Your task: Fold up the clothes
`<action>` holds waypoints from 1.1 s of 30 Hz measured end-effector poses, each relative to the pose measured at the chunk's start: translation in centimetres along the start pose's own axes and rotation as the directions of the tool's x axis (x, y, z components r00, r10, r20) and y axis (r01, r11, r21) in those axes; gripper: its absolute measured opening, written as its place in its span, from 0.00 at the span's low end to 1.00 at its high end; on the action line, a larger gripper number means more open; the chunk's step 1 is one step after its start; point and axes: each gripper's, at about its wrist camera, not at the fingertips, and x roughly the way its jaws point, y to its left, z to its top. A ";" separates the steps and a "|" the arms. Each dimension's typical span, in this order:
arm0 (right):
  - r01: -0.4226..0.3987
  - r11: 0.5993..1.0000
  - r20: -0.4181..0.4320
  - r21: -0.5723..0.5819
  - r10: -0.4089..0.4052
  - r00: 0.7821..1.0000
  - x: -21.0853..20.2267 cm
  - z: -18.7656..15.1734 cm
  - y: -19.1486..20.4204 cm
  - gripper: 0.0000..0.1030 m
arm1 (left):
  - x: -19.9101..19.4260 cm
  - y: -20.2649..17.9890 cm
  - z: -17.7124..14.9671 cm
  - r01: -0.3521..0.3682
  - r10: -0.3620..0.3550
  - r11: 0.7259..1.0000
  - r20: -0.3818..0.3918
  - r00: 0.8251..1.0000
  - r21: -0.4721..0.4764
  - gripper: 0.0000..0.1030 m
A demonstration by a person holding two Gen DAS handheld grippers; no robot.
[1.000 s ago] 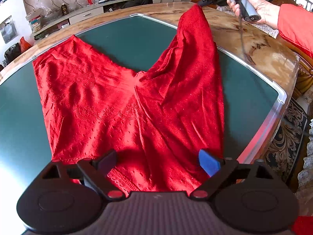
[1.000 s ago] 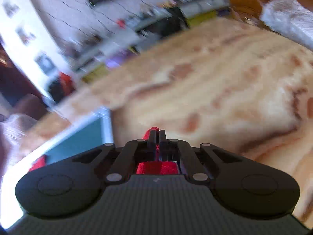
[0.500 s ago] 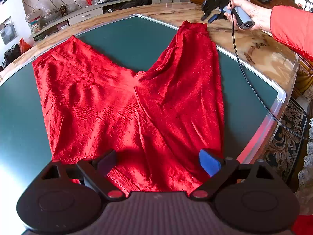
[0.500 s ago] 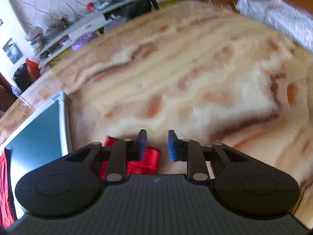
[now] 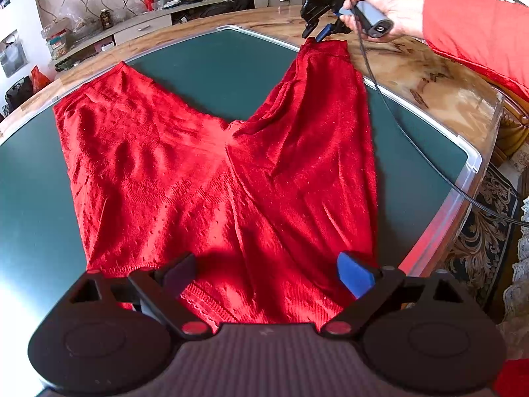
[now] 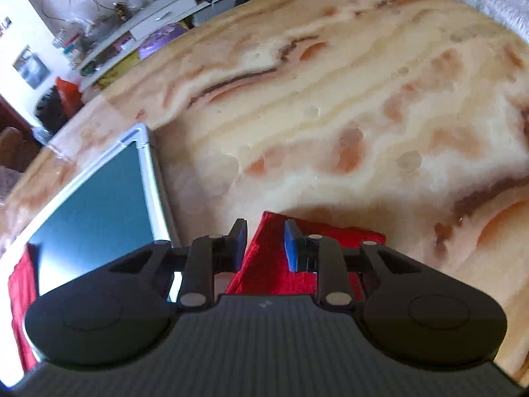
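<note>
Red knit trousers [image 5: 211, 178] lie spread flat on the green mat [image 5: 211, 66], legs fanned apart toward the far side. My left gripper [image 5: 264, 269] hangs open just above the waistband at the near edge, holding nothing. The right leg's cuff [image 6: 274, 254] rests past the mat on the marbled tabletop. My right gripper [image 6: 264, 241] hovers open over that cuff, its fingers apart on either side of the cloth's corner. In the left wrist view the right gripper [image 5: 319, 33] shows at the far cuff, held by a hand in a red sleeve.
The marbled table [image 6: 330, 99] surrounds the mat's pale frame [image 5: 469, 162]. A black cable [image 5: 413, 145] trails from the right gripper across the mat's right corner. A cluttered counter [image 5: 148, 23] runs along the far wall. A patterned rug [image 5: 482, 225] lies below the table's right edge.
The right gripper lowered the raised right leg onto the table, opened and let the cuff go; the leg now lies flat. The left gripper stayed put, open.
</note>
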 end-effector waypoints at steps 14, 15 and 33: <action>0.087 0.995 0.022 -0.052 -0.086 0.996 0.6 0.3 1.5 0.22 | -0.1 0.0 -0.2 0.006 -0.006 1.000 0.010 1.000 0.006 0.94; 0.068 0.996 0.024 -0.049 -0.067 0.997 0.0 0.3 1.3 0.32 | -0.1 0.0 -0.2 0.007 -0.007 1.000 0.008 1.000 0.006 0.94; -0.025 0.987 -0.013 0.159 0.027 1.000 -3.1 -2.2 -8.3 0.33 | -0.4 0.3 -0.4 0.019 -0.019 1.000 0.013 1.000 -0.006 0.93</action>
